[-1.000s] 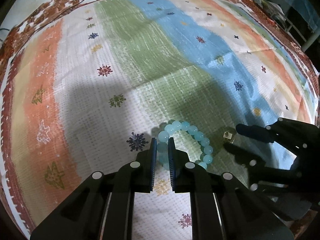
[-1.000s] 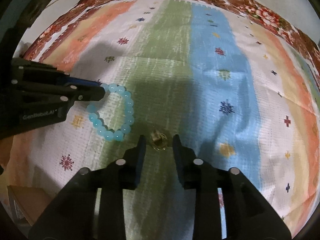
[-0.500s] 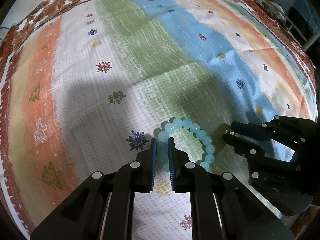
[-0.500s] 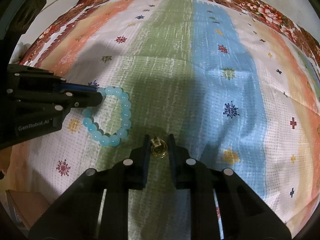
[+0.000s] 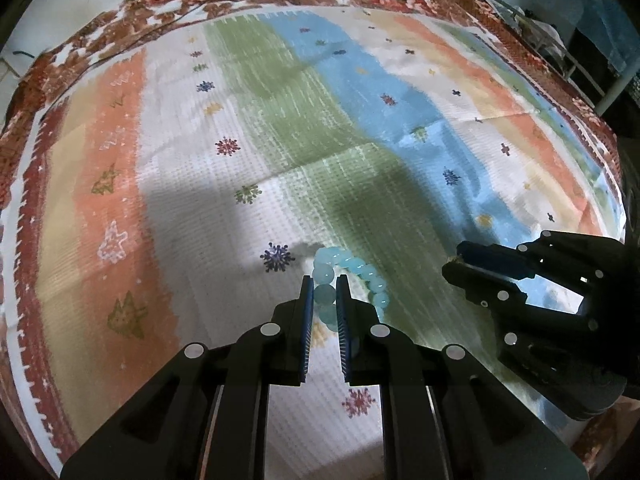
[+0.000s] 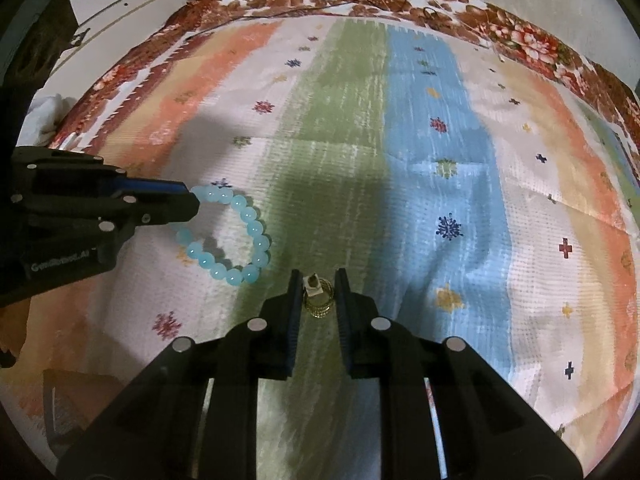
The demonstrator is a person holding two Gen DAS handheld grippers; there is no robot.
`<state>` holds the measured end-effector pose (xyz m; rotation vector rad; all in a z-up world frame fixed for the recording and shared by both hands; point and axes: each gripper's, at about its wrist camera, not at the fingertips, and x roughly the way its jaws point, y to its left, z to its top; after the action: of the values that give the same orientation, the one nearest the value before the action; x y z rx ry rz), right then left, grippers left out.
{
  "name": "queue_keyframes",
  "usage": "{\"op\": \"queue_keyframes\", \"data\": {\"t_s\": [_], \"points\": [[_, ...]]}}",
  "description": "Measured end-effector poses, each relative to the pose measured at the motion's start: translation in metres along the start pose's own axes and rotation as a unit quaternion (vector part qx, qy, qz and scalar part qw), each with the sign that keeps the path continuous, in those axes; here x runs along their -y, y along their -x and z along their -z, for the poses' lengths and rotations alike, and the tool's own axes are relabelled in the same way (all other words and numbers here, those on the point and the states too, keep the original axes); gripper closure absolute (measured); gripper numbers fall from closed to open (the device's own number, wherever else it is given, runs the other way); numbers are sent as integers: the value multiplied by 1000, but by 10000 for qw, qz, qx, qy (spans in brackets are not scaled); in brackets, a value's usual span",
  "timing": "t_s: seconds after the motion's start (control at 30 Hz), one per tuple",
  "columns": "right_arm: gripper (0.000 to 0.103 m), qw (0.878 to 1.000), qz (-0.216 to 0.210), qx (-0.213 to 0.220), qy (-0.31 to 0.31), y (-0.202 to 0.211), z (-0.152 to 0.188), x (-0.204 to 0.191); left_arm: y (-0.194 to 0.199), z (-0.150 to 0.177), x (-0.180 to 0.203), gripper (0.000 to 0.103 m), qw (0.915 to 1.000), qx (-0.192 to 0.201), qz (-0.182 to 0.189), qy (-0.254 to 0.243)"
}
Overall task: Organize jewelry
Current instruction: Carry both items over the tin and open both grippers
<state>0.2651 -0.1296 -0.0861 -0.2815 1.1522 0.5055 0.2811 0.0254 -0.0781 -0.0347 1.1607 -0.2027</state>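
Turquoise bead bracelet [image 5: 352, 280] is clamped by one bead in the left tool [image 5: 323, 292], above the striped cloth [image 5: 340, 152]. Beside it, the right tool [image 6: 316, 292] is narrowed around a gold ring [image 6: 318, 300].

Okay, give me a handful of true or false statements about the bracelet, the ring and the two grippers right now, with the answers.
1. The left gripper is closed on the blue bead bracelet. True.
2. The gold ring sits between the right gripper's fingers. True.
3. The bracelet is red. False: it is light blue.
4. The ring lies inside the bracelet's loop. False: it is outside, beside it.
5. The cloth is plain white. False: it has coloured stripes.
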Motion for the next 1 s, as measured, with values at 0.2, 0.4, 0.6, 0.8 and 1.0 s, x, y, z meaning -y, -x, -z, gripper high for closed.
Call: {"op": "queue_keyframes", "data": {"t_s": [0.2,0.4,0.6,0.8,1.0], "points": [[86,9998,-94,156,25,23,4,-8,24,6,7,92,9998,198,4,-28],[86,9996,-92,256,123,41,10,-20,51,15,13,92,9990,449,43,-17],[86,9993,-111,356,72,55,15,-24,72,26,20,92,9978,652,88,-30],[86,9986,-161,502,0,75,24,-26,97,36,33,92,9956,921,156,-86],[85,9975,-366,612,-18,96,38,-30,119,50,44,92,9930,1142,267,-147]]}}
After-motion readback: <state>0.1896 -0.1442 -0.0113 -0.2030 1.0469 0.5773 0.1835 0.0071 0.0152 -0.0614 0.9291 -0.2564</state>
